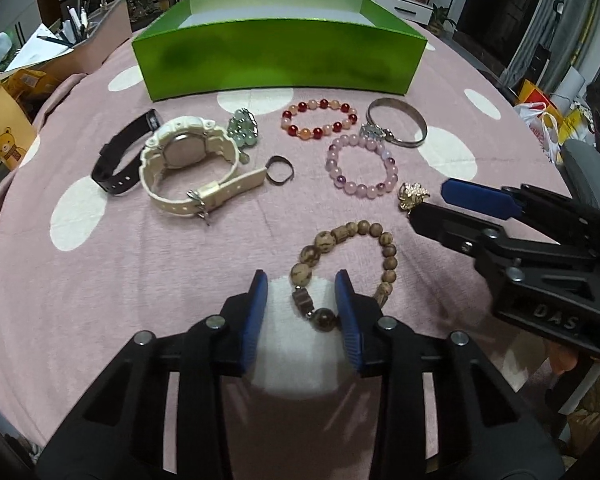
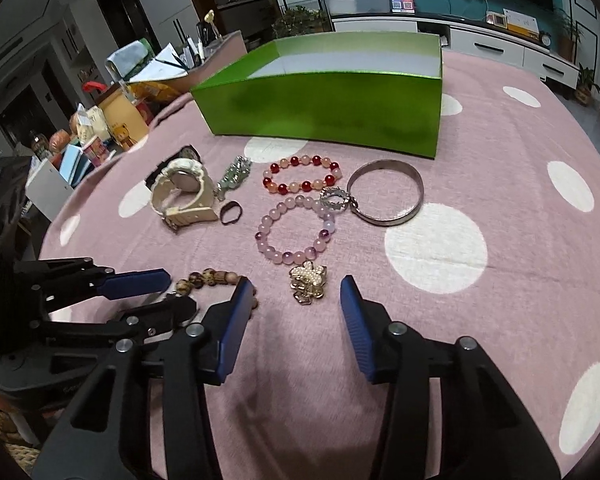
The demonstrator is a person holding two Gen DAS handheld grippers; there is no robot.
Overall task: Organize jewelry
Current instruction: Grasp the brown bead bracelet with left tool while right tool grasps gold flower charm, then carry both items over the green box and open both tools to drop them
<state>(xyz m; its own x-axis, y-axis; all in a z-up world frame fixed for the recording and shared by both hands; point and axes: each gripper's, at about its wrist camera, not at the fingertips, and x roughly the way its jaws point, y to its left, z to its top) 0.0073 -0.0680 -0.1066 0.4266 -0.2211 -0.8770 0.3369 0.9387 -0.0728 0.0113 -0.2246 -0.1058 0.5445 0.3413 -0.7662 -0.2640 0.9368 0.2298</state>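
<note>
Jewelry lies on a pink polka-dot cloth in front of a green box (image 1: 278,58), which also shows in the right wrist view (image 2: 332,108). My left gripper (image 1: 302,280) is open, its jaws either side of the near end of a brown wooden bead bracelet (image 1: 348,264). My right gripper (image 2: 296,286) is open, its jaws either side of a gold flower brooch (image 2: 308,282). The brooch also shows in the left wrist view (image 1: 412,196). Further back lie a lilac bead bracelet (image 2: 296,230), a red bead bracelet (image 2: 302,180), a silver bangle (image 2: 386,192), a small jewelled ring (image 2: 334,199) and a white watch (image 1: 184,160).
A black watch (image 1: 120,156), a green bead cluster (image 1: 242,126) and a small dark ring (image 1: 279,170) lie left of centre. Cluttered boxes and papers (image 2: 112,120) stand beyond the table's left edge. The pink cloth (image 2: 500,140) stretches to the right of the box.
</note>
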